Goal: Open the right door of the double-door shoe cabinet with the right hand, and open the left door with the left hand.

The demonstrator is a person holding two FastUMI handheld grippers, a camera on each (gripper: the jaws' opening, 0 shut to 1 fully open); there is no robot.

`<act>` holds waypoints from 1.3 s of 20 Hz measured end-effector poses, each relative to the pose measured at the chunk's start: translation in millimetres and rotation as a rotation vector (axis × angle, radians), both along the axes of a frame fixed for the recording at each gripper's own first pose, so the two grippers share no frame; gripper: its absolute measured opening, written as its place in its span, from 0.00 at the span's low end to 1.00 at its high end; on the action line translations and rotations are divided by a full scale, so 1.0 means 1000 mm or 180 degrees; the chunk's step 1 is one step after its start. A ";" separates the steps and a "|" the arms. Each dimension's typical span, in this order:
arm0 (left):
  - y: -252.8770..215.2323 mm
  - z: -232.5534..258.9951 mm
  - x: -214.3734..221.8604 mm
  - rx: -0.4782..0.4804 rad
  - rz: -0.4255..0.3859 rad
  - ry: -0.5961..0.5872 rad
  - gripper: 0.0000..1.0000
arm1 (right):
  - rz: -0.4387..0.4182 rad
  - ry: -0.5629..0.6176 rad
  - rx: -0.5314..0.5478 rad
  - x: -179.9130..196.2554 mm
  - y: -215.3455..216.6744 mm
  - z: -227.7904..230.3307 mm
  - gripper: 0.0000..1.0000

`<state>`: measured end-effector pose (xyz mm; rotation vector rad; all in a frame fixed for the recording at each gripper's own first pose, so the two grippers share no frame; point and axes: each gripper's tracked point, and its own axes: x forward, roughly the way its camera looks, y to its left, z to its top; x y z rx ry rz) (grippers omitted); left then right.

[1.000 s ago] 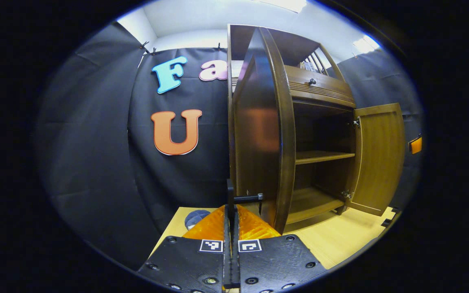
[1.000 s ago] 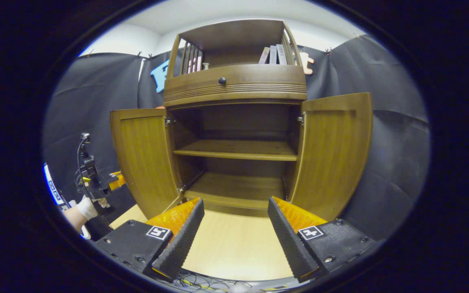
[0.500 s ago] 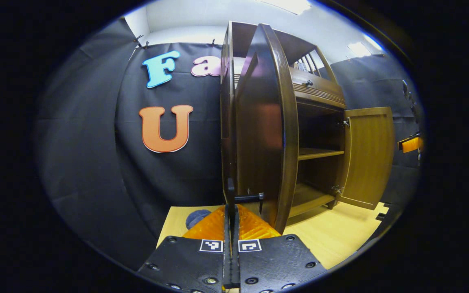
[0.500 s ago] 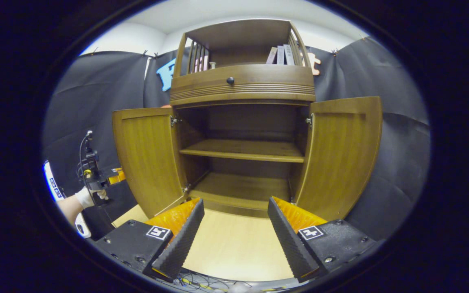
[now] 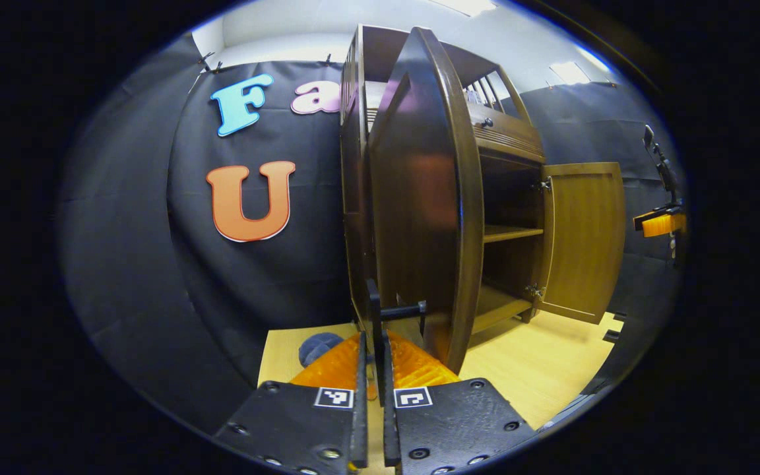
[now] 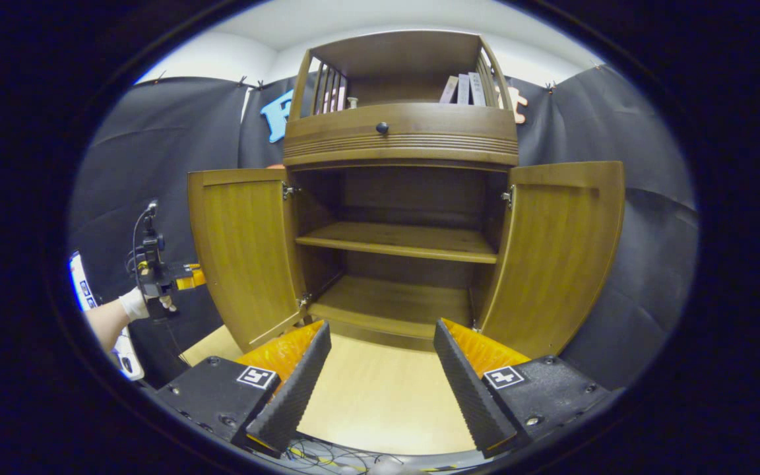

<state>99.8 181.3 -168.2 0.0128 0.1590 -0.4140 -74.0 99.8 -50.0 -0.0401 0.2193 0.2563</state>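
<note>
Right gripper view: both doors, left door [image 6: 245, 247] and right door [image 6: 555, 254], stand wide; right tongs [image 6: 380, 376] gape empty, left tongs [image 5: 372, 396] nearly closed around the handle [image 5: 375, 316].

Shoe cabinet [image 6: 400, 138] stands before the wall, doors swung wide to either side.

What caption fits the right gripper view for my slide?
Right gripper, fingers apart, faces the shoe cabinet with left door and right door both open.
</note>
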 end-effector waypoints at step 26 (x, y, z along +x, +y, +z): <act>-0.051 0.171 -0.093 -0.0070 0.1141 -0.0385 1.00 | -0.0395 -0.0332 0.0390 0.025 -0.072 0.031 0.99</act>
